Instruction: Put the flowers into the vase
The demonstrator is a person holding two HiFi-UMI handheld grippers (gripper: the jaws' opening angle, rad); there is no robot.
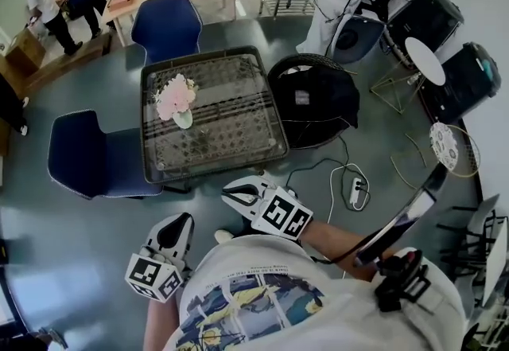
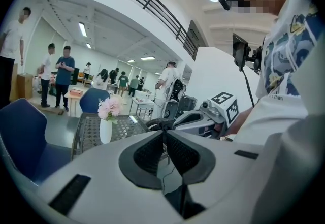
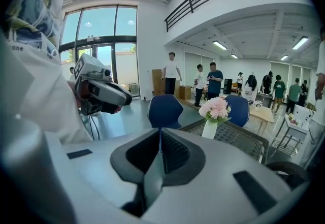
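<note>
Left tool [image 2: 163, 135] and right tool [image 3: 160, 135] are both pinched together on nothing, held near my chest, well apart from the tabletop [image 1: 235, 107] where pink flowers [image 1: 175, 95] stand in the white vase [image 1: 184, 119].

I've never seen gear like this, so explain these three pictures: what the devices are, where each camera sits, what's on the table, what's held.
No robot here: a person holds a two-jaw gripper in each hand. The head view looks down from a camera on the person's head, showing the left gripper and right gripper near the body. The other two views come from a camera riding on each gripper, looking along its jaws. Both pairs of jaws are shut with nothing between them. Ahead stands a table bearing a white vase with pink flowers already in it.
</note>
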